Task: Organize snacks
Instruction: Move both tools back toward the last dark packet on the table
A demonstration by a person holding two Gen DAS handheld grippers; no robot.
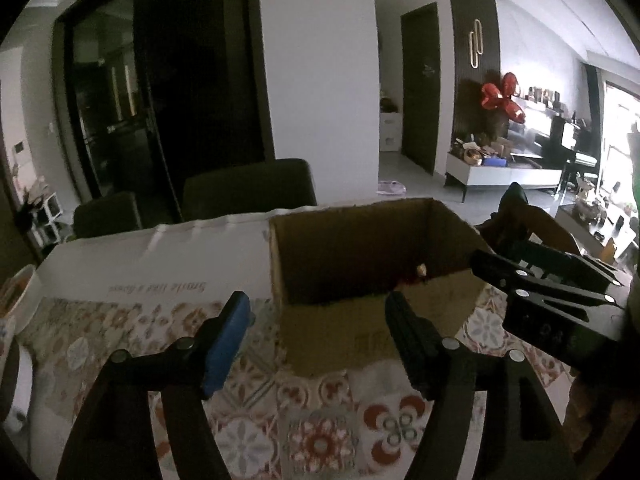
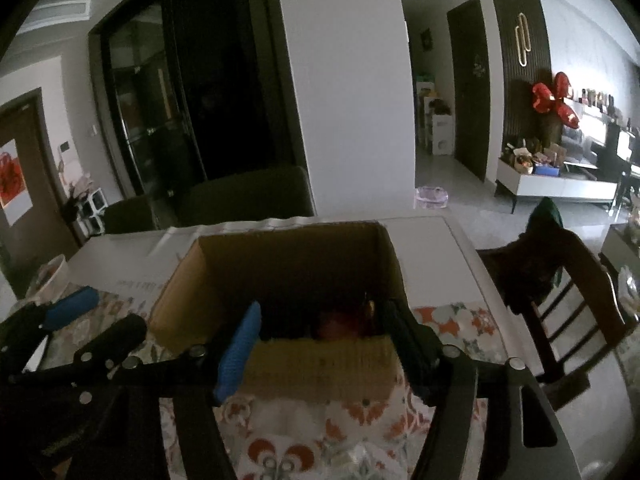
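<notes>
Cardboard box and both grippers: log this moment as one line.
left gripper: open, empty | right gripper: open, empty | cardboard box: open-topped, on patterned tablecloth | contents: dim

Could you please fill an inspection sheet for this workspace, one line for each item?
Surface: table under a floral cloth.
Job's things: open cardboard box; contents dark, something reddish inside.
Clutter: white bowl at the table's edge.
Grippers: left gripper open and empty; right gripper open, astride the box's near wall.
Cables: nothing seen.
Surroundings: dark chairs, wooden chair, red balloons.
</notes>
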